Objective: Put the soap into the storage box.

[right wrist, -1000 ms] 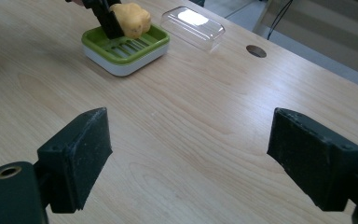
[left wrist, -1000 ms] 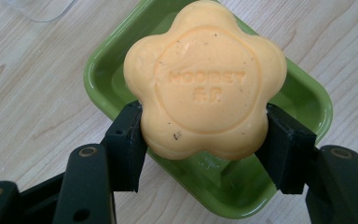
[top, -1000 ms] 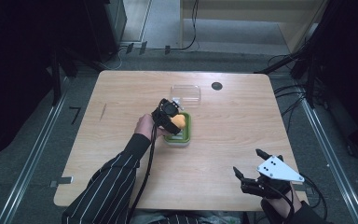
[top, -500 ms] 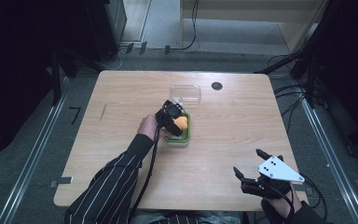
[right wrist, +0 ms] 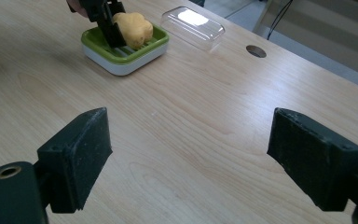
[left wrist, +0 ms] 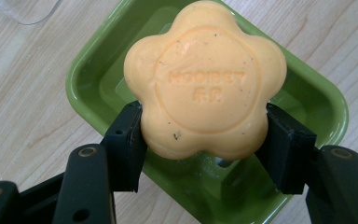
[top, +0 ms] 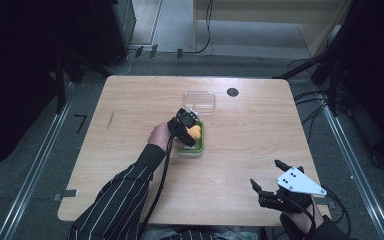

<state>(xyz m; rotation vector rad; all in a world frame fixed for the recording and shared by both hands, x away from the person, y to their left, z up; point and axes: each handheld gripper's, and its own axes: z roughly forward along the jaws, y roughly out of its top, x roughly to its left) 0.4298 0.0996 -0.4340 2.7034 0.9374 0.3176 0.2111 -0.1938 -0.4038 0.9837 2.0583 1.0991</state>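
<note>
while the left tool [left wrist: 204, 140] grips the soap [left wrist: 205, 79] by its sides, the flower-shaped bar sits low over the green dish [left wrist: 91, 77], whether touching it cannot be told. a clear lid [top: 199, 99] lies just beyond the dish on the counter [top: 130, 100]. the right tool [right wrist: 191, 154], jaws wide apart, grips nothing near the front edge.

An orange flower-shaped soap bar [left wrist: 205, 79] with embossed lettering sits tilted over a green rectangular soap dish [left wrist: 91, 70] with a white base, mid-table. A clear plastic lid [top: 199, 99] lies flat just beyond it.
</note>
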